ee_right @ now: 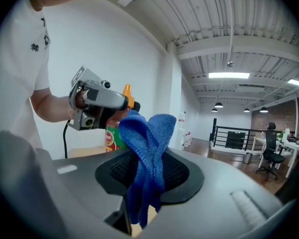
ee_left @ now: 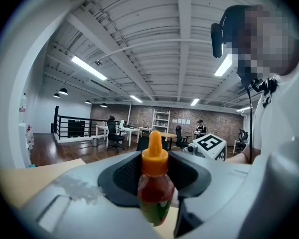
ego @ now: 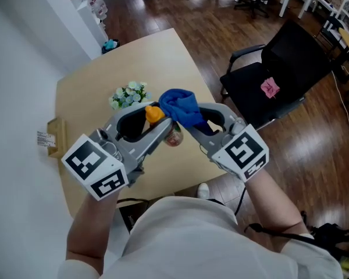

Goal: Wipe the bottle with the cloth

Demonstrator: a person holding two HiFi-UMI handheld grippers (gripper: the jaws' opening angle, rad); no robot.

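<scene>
A small sauce bottle [ee_left: 155, 192] with an orange nozzle cap [ego: 154, 114] and red-green contents is held above the table, my left gripper [ego: 163, 129] shut on its body. My right gripper [ego: 193, 127] is shut on a bunched blue cloth [ego: 181, 107], which rests against the bottle's top. In the right gripper view the blue cloth [ee_right: 146, 161] stands up from the jaws, with the bottle [ee_right: 114, 133] and the left gripper [ee_right: 97, 103] just behind it. The bottle's lower end [ego: 173, 137] pokes out below the left jaws.
A light wooden table [ego: 87, 92] lies under both grippers, with a small bunch of white and green flowers [ego: 128, 95] on it. A cardboard box [ego: 55, 137] sits at its left edge. A black office chair [ego: 279, 74] with a pink item stands to the right on dark wood floor.
</scene>
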